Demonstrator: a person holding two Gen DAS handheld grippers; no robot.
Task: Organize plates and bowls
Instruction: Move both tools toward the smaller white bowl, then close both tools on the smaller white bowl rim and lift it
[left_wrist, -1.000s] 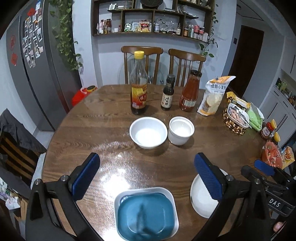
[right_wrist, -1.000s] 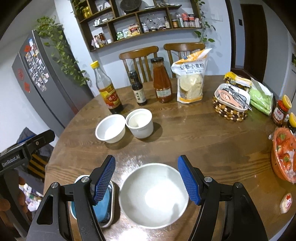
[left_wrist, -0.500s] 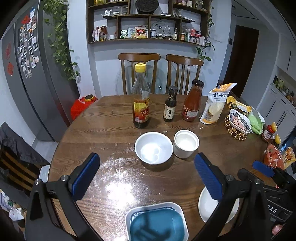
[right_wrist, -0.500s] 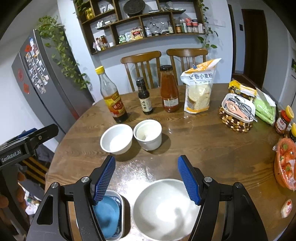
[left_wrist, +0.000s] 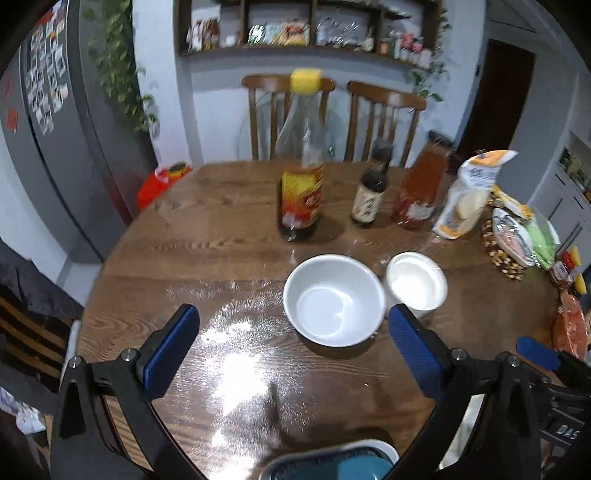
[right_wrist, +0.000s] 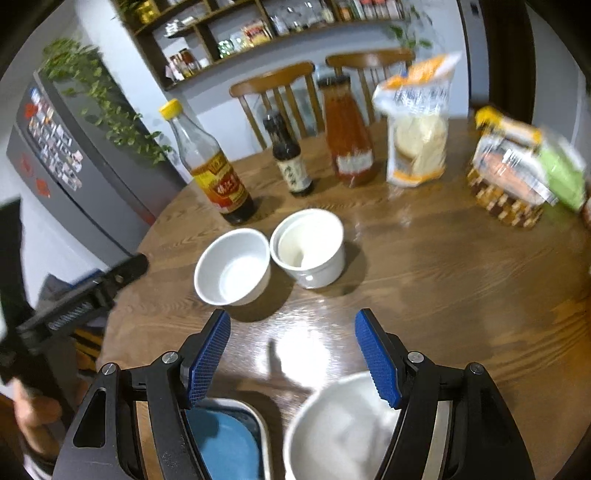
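Two white bowls stand side by side in the middle of the round wooden table (left_wrist: 207, 240): a wide shallow bowl (left_wrist: 334, 300) (right_wrist: 233, 266) and a deeper cup-like bowl (left_wrist: 416, 280) (right_wrist: 308, 247). Near the front edge lie a blue square plate (left_wrist: 334, 463) (right_wrist: 225, 441) and a white round plate (right_wrist: 341, 428). My left gripper (left_wrist: 291, 349) is open above the table just short of the wide bowl, nothing between its blue pads. My right gripper (right_wrist: 291, 360) is open too, above bare wood between the plates and the bowls. The left gripper (right_wrist: 79, 302) shows at the right wrist view's left edge.
Behind the bowls stand a yellow-capped bottle (left_wrist: 301, 184), a small dark bottle (left_wrist: 371, 192) and a red sauce bottle (left_wrist: 421, 188). A flour bag (left_wrist: 467, 195), a woven basket (right_wrist: 508, 184) and packets crowd the right side. Two chairs (left_wrist: 384, 122) stand behind the table.
Both grippers have moved forward and lower over the table toward the two bowls. The plates have slid to the bottom of both views. Both grippers stayed open.
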